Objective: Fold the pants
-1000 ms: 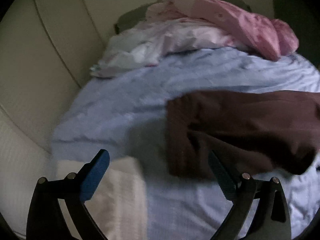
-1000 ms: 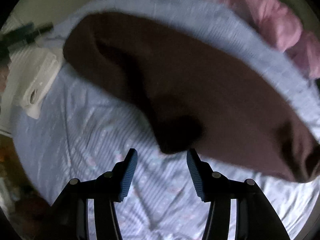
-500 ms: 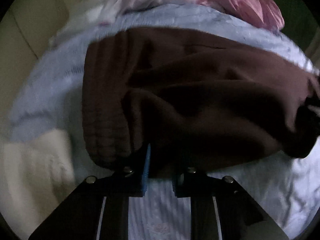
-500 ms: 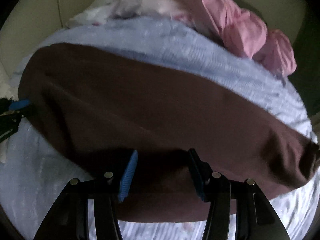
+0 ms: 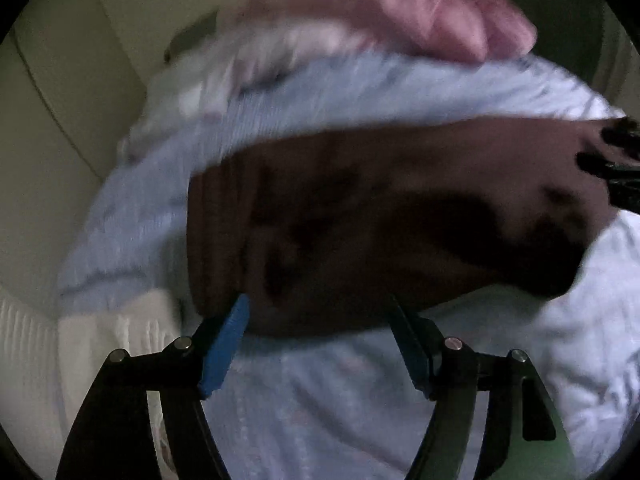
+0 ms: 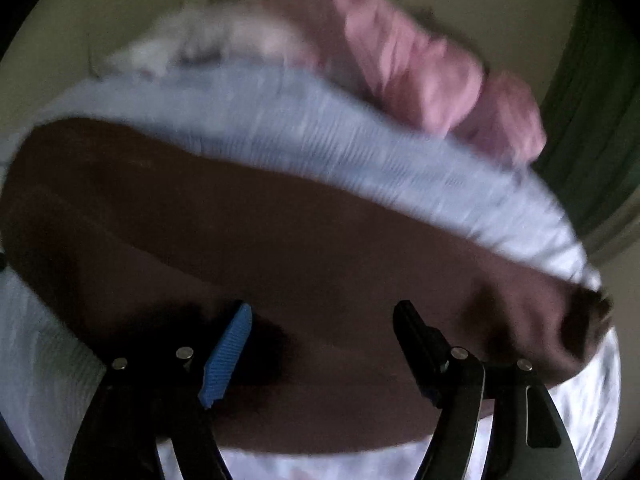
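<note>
Dark brown pants (image 5: pixel 400 216) lie folded across a pale blue bedsheet (image 5: pixel 360 400). My left gripper (image 5: pixel 318 312) is open, its blue pads at the near edge of the pants by the waistband end, holding nothing. In the right wrist view the pants (image 6: pixel 280 248) stretch across the frame. My right gripper (image 6: pixel 322 320) is open just over their near part, empty. The right gripper also shows at the far right edge of the left wrist view (image 5: pixel 616 168). Both views are motion-blurred.
A pink garment (image 5: pixel 420 16) and pale laundry (image 5: pixel 224 76) are heaped at the far side of the bed. A folded cream cloth (image 5: pixel 116 344) lies at the near left. A cream padded wall (image 5: pixel 60 100) borders the left; a green curtain (image 6: pixel 592 112) hangs right.
My left gripper was shut on the pants' edge half a second ago and has opened and let go. My right gripper stays open over the pants. Both cameras are moving.
</note>
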Tool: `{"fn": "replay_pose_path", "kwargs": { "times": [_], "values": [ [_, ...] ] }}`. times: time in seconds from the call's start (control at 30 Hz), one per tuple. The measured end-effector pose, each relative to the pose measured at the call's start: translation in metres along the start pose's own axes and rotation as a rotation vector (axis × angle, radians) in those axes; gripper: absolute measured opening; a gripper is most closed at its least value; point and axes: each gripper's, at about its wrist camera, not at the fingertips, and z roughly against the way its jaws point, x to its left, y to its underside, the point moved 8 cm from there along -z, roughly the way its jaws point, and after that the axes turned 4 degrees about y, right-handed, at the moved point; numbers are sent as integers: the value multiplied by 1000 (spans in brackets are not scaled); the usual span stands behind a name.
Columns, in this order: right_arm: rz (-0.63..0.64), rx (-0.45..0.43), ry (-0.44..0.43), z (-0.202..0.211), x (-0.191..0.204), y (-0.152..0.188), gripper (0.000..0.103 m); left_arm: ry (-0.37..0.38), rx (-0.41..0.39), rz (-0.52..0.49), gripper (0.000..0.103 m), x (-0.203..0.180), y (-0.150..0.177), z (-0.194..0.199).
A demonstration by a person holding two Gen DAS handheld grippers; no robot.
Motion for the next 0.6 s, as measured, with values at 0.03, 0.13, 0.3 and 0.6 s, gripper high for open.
{"fn": "replay_pose_path", "kwargs": {
  "times": [0.03,0.13,0.3,0.6],
  "values": [
    [-7,-38,-6,13,-9,-2,75,8,-29,-4,72,-11,-7,13],
    [-54,-106,-22,48,-49,-3,76,57,-89,1,72,-41,-23,41],
    [-164,-151,13,69,-138,11,76,105,-181,-67,72,-114,-62,59],
    [-465,-117,106,30,-298,80,76,218,-190,-157,72,-264,-103,28]
  ]
}}
